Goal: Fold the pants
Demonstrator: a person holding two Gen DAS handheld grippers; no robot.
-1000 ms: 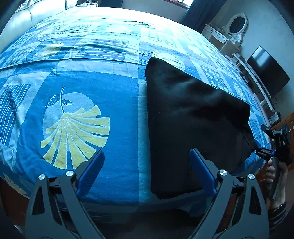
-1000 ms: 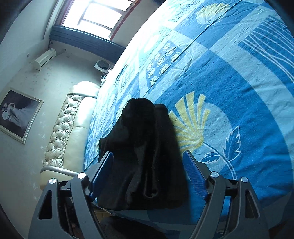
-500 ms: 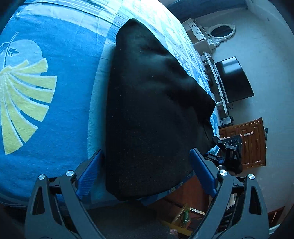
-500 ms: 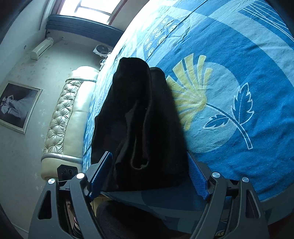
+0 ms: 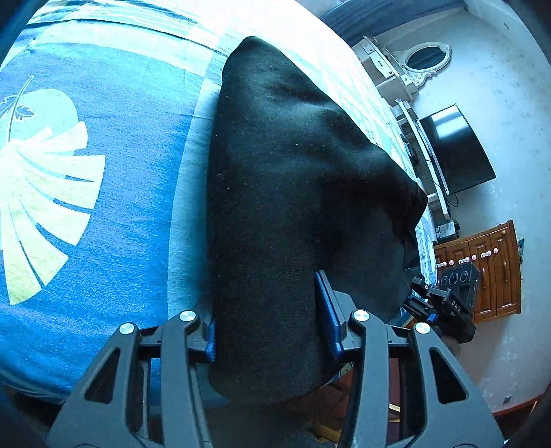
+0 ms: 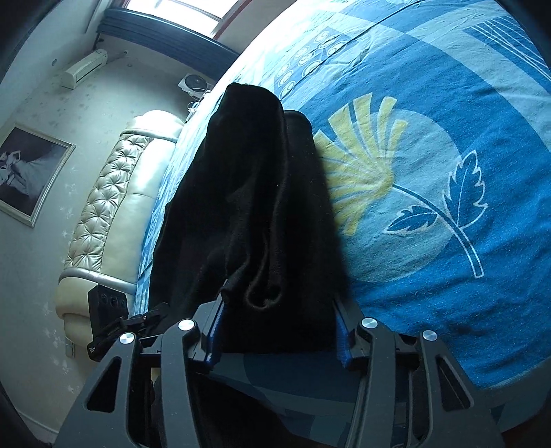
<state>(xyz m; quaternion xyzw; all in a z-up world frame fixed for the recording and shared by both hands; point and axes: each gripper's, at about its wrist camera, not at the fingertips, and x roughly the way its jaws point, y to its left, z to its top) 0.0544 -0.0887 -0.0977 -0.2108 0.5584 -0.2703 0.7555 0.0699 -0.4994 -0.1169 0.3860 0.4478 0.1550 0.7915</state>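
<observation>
Left wrist view: left gripper (image 5: pixel 270 332) closing from wide, black pants (image 5: pixel 292 193) hem between its jaws.
Right gripper (image 6: pixel 277 329): narrowing too, the other hem corner bunched between its pads.
Meaning: both grasps forming; lift-and-fold likely next.

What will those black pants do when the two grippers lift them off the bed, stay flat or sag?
The pants will probably sag: the cloth already drapes in soft rolls and folds at the near end. They look thick and fuzzy, so likely not slippery. With the left gripper and right gripper closing on separate ends, the middle would likely droop.

Daylight from the window (image 6: pixel 193 7) blows out the far bedspread (image 5: pixel 282 20); fisheye edges darken.
</observation>
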